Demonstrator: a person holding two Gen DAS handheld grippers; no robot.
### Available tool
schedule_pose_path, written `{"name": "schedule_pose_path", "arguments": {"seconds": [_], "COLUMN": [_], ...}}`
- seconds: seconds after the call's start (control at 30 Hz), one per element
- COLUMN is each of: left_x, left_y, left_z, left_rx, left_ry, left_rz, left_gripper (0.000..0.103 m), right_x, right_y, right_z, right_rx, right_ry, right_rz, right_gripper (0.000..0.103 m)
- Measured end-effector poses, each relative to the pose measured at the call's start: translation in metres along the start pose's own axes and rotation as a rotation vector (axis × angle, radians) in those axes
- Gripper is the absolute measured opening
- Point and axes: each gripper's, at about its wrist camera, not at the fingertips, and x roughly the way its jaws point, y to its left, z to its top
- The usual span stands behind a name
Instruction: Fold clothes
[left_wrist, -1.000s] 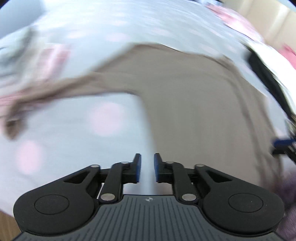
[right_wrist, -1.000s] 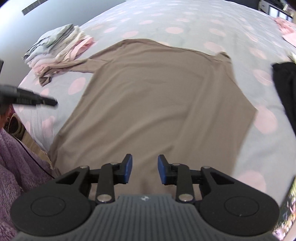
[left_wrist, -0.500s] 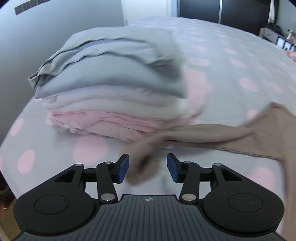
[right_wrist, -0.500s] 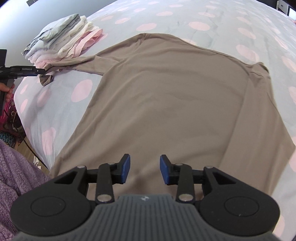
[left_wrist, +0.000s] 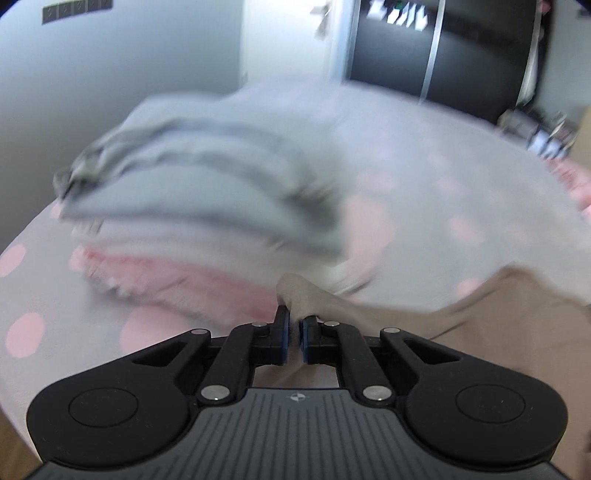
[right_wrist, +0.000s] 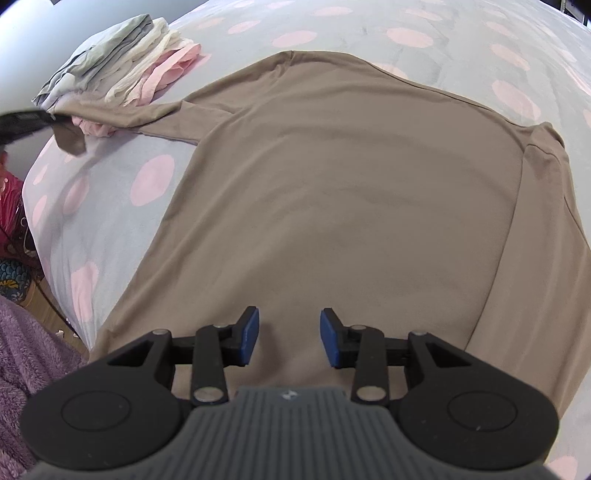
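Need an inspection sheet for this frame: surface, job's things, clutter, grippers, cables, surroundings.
Surface: bed sheet, grey with pink dots.
Job's things: taupe long-sleeve shirt spread flat, its far sleeve folded in; sleeve cuff lifted.
Clutter: folded clothes stack beside the shirt.
Grippers: left gripper shut on the sleeve cuff; right gripper open above the shirt, holding nothing.
Cables: nothing seen.
Surroundings: purple fleece, grey wall, dark wardrobe.

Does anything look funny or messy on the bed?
A bit. The brown shirt lies flat, but its long sleeve stretches sideways onto the folded pile instead of lying on the bed. The left gripper has its jaws shut on the cuff. The right sleeve is already tucked over.
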Motion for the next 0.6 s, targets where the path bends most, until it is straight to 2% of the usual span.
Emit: {"name": "schedule_pose_path", "arguments": {"seconds": [0.13, 0.3, 0.43, 0.6], "left_x": [-0.045, -0.089, -0.11, -0.115], "left_y": [-0.038, -0.101, -0.152, -0.21], "left_z": [0.012, 0.023, 0.021, -0.013], "left_rx": [0.021, 0.159, 0.28, 0.477], "left_ry": [-0.114, -0.217, -0.233, -0.153], "left_rz": [-0.161, -0.354, -0.499, -0.636], "left_gripper": [0.005, 0.005, 0.005, 0.005], "right_x": [-0.004, -0.016, -0.029, -0.045], "right_y": [0.004, 0.01, 0.007, -0.004], "right_z": [-0.002, -0.006, -0.011, -0.024], "right_rx": [-0.015, -0.028, -0.014, 0.025], "right_ry": [-0.005, -0.033, -0.065, -0.093], "right_rz": [0.006, 0.007, -0.007, -0.034], "right_gripper": [0.041, 0.043, 0.043, 0.044]}}
